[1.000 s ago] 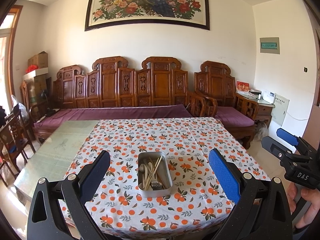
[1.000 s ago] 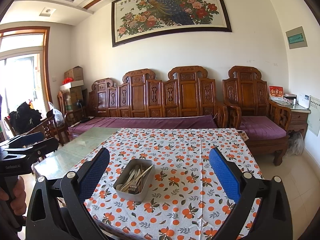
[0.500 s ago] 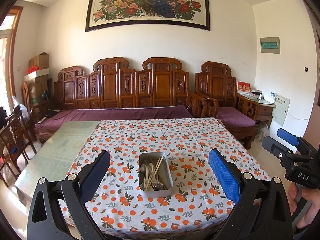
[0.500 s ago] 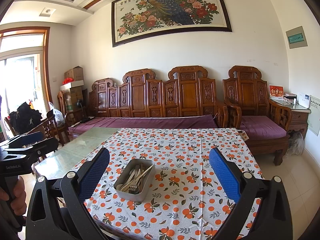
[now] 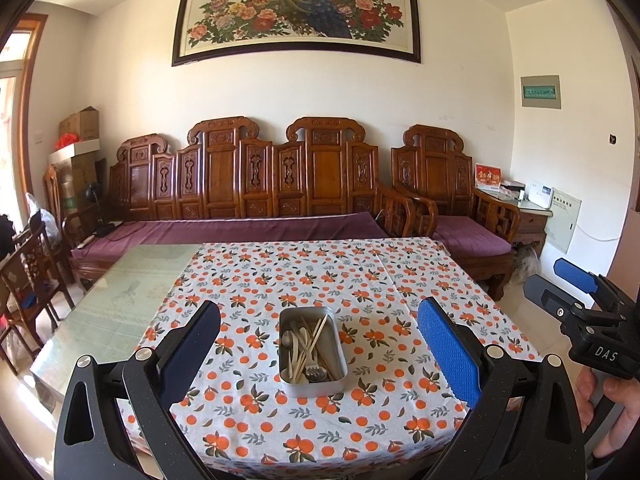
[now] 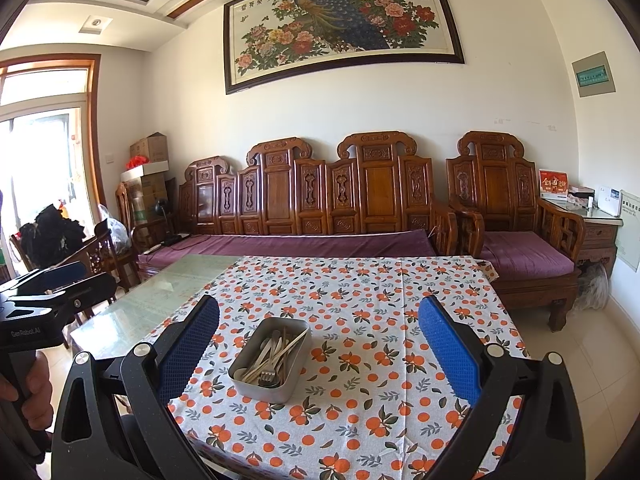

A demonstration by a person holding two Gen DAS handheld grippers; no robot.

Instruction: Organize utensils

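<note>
A metal tin (image 5: 336, 376) sits on the orange-patterned tablecloth (image 5: 360, 280) near the table's front. In it lie mixed utensils (image 5: 308, 352): spoons, a fork and wooden chopsticks. The tin also shows in the right wrist view (image 6: 244, 380), with the utensils (image 6: 272, 356) inside. My left gripper (image 5: 318, 340) is open and empty, held above and before the tin. My right gripper (image 6: 318, 340) is open and empty, to the right of the tin. The right gripper shows at the right edge of the left wrist view (image 5: 576, 292); the left gripper shows at the left edge of the right wrist view (image 6: 52, 284).
The table's left part is bare glass (image 5: 120, 300). A carved wooden sofa (image 5: 260, 184) with purple cushions stands behind the table. An armchair (image 5: 452, 208) stands at the back right. Wooden chairs (image 5: 28, 264) stand at the left.
Both views have shifted only slightly; the tin sits in about the same place. Both grippers stay open.
</note>
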